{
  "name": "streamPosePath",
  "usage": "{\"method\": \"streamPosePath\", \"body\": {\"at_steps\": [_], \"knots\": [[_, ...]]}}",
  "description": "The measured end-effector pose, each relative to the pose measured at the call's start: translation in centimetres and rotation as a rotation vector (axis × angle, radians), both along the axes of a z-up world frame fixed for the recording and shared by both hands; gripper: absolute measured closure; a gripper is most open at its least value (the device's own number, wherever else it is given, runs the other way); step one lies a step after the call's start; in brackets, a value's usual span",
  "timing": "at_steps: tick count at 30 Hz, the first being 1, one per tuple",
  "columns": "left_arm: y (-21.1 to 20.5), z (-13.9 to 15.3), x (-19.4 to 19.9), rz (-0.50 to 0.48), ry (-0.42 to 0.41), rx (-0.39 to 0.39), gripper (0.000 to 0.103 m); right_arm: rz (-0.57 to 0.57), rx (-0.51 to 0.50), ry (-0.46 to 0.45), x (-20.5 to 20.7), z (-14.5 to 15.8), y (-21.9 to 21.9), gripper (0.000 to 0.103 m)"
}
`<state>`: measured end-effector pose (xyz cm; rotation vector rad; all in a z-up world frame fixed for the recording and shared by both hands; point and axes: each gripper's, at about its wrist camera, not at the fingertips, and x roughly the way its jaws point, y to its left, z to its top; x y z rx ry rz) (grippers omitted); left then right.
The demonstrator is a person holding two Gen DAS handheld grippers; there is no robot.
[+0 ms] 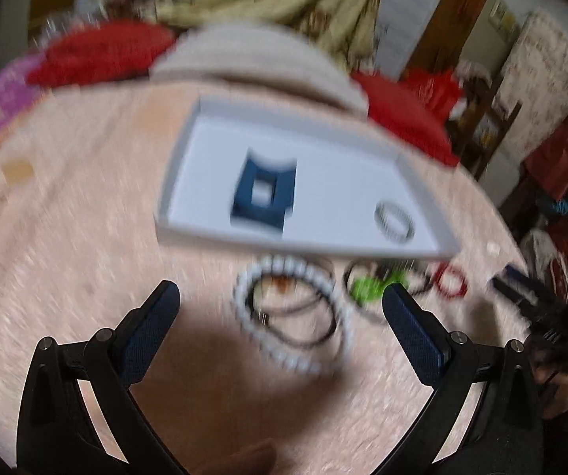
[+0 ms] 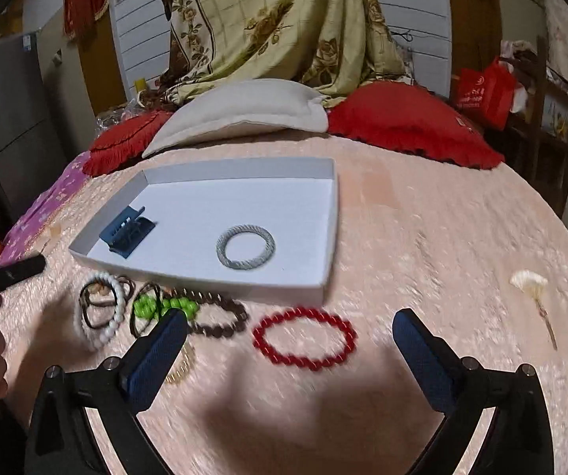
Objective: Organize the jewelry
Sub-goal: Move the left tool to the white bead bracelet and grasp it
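A white tray [image 2: 325, 233] lies on the pink bedspread. In it are a blue hair clip [image 2: 127, 233] and a grey braided bracelet [image 2: 245, 252]. In front of the tray lie a white bead bracelet [image 2: 114, 314], dark hair ties [image 2: 90, 306], a green bead bracelet [image 2: 157, 306], a brown bead bracelet [image 2: 220, 318] and a red bead bracelet [image 2: 303, 338]. My right gripper [image 2: 290, 330] is open above the red bracelet. My left gripper [image 1: 282, 297] is open above the white bracelet [image 1: 292, 316]; that view is blurred, with the tray [image 1: 363, 251] beyond.
Red cushions [image 2: 410, 122] and a beige pillow [image 2: 244, 111] lie behind the tray. A cream flower hair pin [image 2: 531, 283] lies at the right. A thin gold chain [image 2: 183, 366] lies by my right gripper's left finger. The other gripper [image 2: 19, 269] shows at the left edge.
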<state>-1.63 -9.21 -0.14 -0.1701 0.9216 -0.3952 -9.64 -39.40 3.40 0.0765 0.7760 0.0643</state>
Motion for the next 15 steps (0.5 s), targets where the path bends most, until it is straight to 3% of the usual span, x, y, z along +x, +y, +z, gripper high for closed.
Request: {"method": "streamPosePath", "body": {"at_steps": [4,8,12,15], "knots": [[-0.7,-1.1,0.0,-0.020,0.002,0.082,0.001,-0.052,0.107,-0.059,-2.0,-0.1,-3.0,0.000],[-1.5,-2.4,0.6,-0.041,-0.002,0.137,0.001,-0.028,0.189,0.056,-1.6,-1.4,-3.9,0.000],[-1.4,-2.9,0.7,-0.076,-0.001,0.124,0.001,-0.035,0.179,0.080,-1.0,-1.8,-3.6,0.000],[-1.2,-3.1,0.5,-0.118,0.021,0.071,0.001,-0.052,0.193,0.088,-0.5,-1.9,-3.8,0.000]]}}
